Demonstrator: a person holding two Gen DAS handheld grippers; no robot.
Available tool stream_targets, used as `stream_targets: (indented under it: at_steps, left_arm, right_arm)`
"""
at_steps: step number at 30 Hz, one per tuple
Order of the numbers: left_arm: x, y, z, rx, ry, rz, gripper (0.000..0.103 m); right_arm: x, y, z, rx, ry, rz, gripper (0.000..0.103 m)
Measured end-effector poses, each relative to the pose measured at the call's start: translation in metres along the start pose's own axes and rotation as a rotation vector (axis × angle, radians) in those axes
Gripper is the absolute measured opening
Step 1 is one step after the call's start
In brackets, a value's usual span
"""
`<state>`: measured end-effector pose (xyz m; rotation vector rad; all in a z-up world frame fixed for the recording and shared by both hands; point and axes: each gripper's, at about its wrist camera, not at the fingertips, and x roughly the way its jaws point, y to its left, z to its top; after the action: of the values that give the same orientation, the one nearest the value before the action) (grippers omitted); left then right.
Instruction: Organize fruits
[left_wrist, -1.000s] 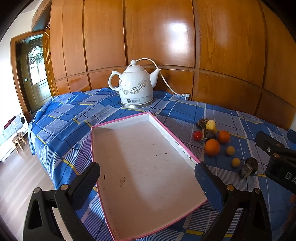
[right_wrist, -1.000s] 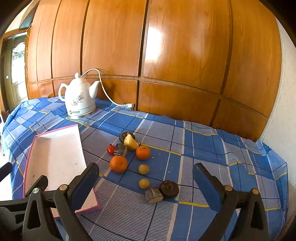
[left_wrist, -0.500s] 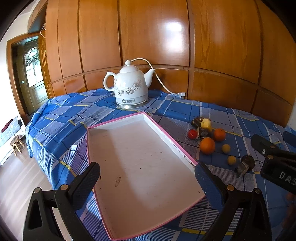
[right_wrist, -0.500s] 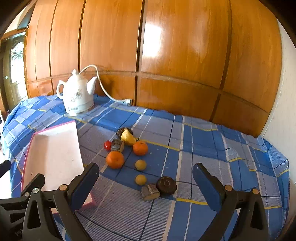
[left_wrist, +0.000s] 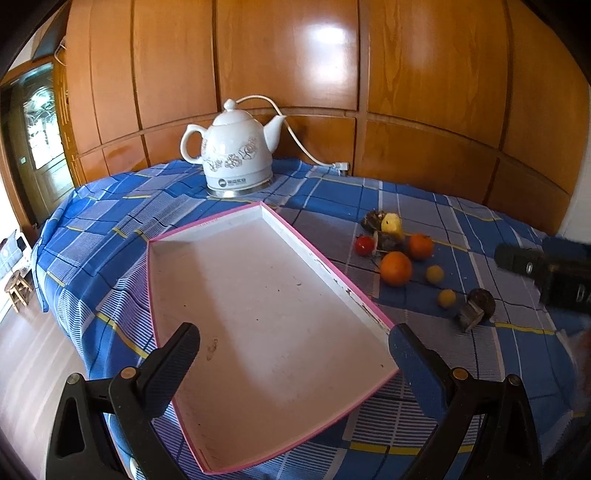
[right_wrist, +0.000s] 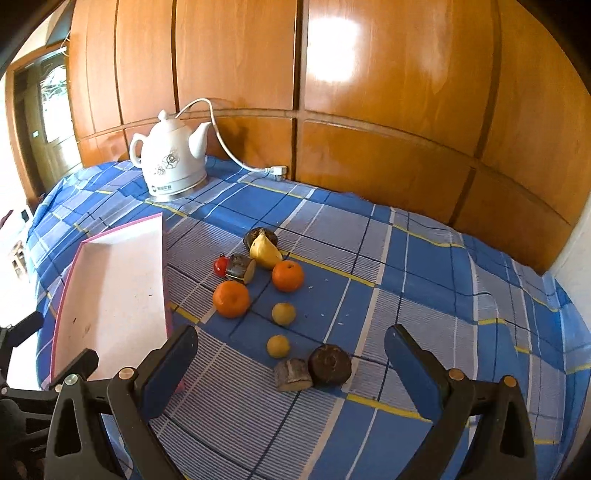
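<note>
A loose cluster of fruit lies on the blue checked cloth covering the tabletop, in the middle of the right wrist frame. At its upper end a yellow pear-shaped fruit leans on a dark brown round fruit. Just below sit a small red tomato and a brown cut piece with a pale face, touching each other. Two round oranges follow: the larger orange lower left, the smaller orange to its upper right, apart from one another. Below them two small yellow round fruits lie one under the other, apart. Lowest are a brown cut log-like chunk and a dark brown round lump, touching side by side.

To the left of the fruit lies a shallow white rectangular tray with a pink rim, nothing in it but a few specks. In the upper left of the right wrist frame stands a white ceramic electric kettle with a flower pattern; its white cord runs to the brown wood-panelled wall.

The right hand-held gripper hangs released above the cloth, jaws wide, the two lowest brown pieces between them in view. The left hand-held gripper is also released, jaws spread over the near end of the tray, gripping nothing.
</note>
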<state>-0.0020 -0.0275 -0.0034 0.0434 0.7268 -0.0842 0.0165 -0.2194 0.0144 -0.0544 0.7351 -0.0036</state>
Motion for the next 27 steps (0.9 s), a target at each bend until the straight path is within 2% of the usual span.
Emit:
stream_targets:
  at_steps: [6, 10, 16, 22, 27]
  left_arm:
    - [0.002, -0.006, -0.001, 0.029, 0.014, -0.017, 0.103]
    - [0.006, -0.009, 0.002, 0.053, 0.024, -0.025, 0.103]
    - [0.007, -0.019, 0.009, 0.105, 0.027, -0.068, 0.103]
    - [0.014, -0.031, 0.028, 0.172, 0.041, -0.143, 0.103]
    - [0.023, -0.038, 0.044, 0.205, 0.06, -0.193, 0.103]
  right_arm:
    - [0.014, -0.032, 0.01, -0.003, 0.038, 0.05, 0.102]
    - [0.029, -0.059, 0.01, 0.013, 0.063, 0.047, 0.103]
    - [0.046, -0.096, 0.003, 0.165, 0.111, 0.074, 0.1]
    - [0.044, -0.111, 0.006, 0.248, 0.112, 0.096, 0.096]
    - [0.047, -0.131, 0.004, 0.364, 0.146, 0.129, 0.093]
